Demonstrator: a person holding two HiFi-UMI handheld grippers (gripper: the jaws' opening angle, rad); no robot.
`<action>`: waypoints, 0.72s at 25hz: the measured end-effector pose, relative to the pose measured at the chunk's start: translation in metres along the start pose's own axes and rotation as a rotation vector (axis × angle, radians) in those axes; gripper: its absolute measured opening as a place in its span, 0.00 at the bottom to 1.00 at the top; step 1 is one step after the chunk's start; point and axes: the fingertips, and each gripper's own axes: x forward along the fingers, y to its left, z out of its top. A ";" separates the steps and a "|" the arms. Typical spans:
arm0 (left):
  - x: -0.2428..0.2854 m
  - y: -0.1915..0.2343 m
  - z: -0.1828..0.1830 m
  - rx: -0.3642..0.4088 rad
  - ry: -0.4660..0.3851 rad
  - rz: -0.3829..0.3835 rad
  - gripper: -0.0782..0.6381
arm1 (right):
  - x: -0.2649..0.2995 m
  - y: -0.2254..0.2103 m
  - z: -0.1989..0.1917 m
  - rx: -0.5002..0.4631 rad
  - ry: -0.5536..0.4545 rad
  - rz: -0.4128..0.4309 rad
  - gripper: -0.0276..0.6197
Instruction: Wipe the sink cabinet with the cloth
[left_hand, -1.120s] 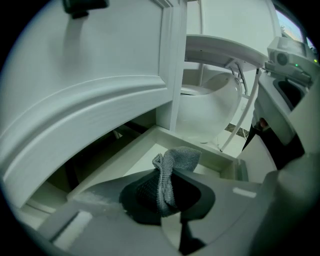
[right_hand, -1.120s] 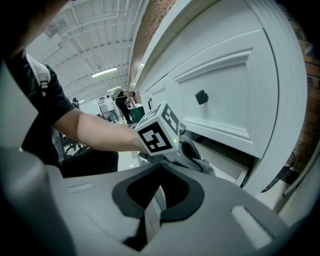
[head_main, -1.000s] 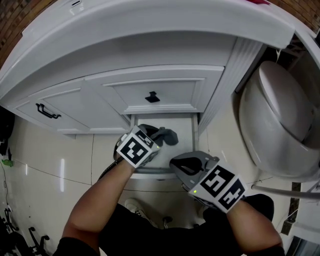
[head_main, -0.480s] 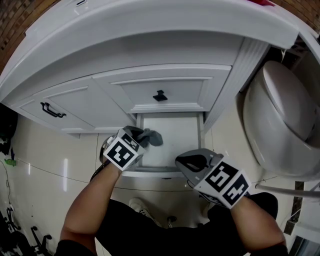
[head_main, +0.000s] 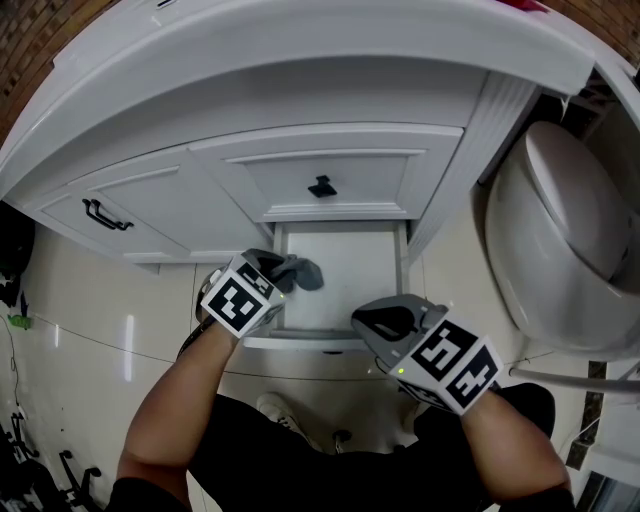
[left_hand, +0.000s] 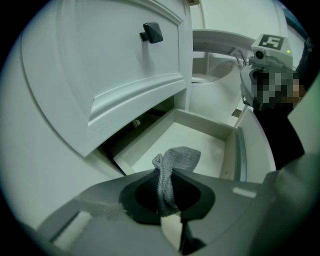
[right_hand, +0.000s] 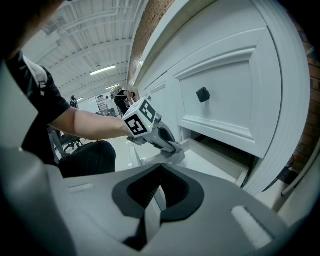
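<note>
Head view is showing the white sink cabinet (head_main: 330, 180) with its bottom drawer (head_main: 352, 285) standing open. Over the drawer's left edge, the left gripper (head_main: 278, 270) is pinching a grey cloth (head_main: 306, 273), which is bunching out past the jaw tips. The right gripper (head_main: 378, 325), jaws pressed together on nothing, is hovering near the drawer's front.

The open drawer (head_main: 350, 265) lies bare across its middle and right side, with free entry from above. The left tongs (head_main: 283, 272), clamped on the cloth (head_main: 306, 274), fill the drawer's left front corner. The upper drawer front (head_main: 330, 165) and its knob (head_main: 321, 187) hang over the drawer's back. The toilet (head_main: 560, 250) crowds the drawer's right.
</note>
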 end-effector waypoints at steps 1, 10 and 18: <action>0.000 -0.004 0.005 0.004 -0.019 -0.016 0.16 | -0.001 0.003 0.002 -0.001 -0.004 0.006 0.05; 0.014 -0.062 0.073 0.110 -0.157 -0.184 0.16 | 0.003 0.063 -0.003 -0.052 0.003 0.131 0.05; 0.041 -0.127 0.108 0.200 -0.165 -0.364 0.16 | 0.006 0.086 -0.022 -0.066 0.041 0.174 0.05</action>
